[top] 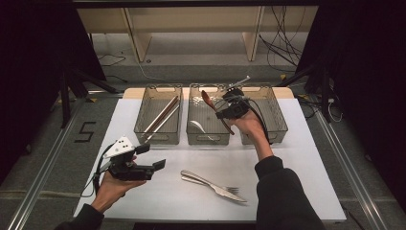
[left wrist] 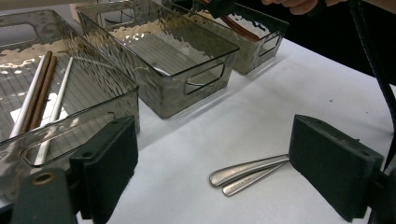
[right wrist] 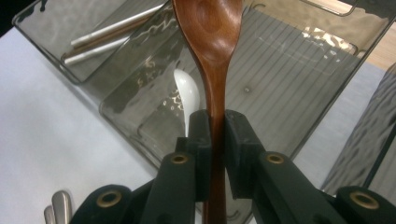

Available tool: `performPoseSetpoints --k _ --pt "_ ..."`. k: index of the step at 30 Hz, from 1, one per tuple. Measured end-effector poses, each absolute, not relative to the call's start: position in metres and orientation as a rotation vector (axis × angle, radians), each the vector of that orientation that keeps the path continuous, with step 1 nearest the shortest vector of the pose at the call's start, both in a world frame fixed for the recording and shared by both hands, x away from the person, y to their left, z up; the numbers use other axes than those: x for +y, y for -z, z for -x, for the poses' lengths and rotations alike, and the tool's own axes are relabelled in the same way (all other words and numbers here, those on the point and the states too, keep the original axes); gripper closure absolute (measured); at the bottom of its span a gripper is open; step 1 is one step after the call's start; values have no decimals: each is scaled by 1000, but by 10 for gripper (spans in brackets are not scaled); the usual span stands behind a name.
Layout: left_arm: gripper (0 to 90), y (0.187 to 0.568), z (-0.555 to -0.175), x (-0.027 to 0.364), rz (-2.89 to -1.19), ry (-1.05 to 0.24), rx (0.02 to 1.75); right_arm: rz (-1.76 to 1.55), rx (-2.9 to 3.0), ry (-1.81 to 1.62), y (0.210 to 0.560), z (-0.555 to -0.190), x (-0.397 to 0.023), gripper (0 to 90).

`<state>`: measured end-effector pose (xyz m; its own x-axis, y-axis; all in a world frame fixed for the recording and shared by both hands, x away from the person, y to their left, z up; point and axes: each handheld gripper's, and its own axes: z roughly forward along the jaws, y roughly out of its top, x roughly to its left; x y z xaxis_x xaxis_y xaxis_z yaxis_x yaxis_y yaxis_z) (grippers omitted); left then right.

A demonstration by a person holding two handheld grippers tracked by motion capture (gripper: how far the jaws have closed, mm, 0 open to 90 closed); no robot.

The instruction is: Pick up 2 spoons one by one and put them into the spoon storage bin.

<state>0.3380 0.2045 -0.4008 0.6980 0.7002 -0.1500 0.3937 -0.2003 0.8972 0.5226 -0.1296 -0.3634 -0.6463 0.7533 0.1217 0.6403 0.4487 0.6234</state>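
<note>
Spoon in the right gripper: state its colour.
Reddish-brown wood, clearest in the right gripper view: spoon.

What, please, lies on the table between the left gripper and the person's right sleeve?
In the high view, two metal utensils lie side by side on the white table between the left gripper and the right sleeve; one is a fork.

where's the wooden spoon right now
The wooden spoon is clamped in the right tongs, held over the middle bin, above a white spoon.
</note>
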Motion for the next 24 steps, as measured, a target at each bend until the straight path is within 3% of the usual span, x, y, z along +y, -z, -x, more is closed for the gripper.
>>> performPoseSetpoints --k 24 --pt "151 401 -339 206 -1823 -347 859 -1333 2470 -918 368 -549 -106 821"
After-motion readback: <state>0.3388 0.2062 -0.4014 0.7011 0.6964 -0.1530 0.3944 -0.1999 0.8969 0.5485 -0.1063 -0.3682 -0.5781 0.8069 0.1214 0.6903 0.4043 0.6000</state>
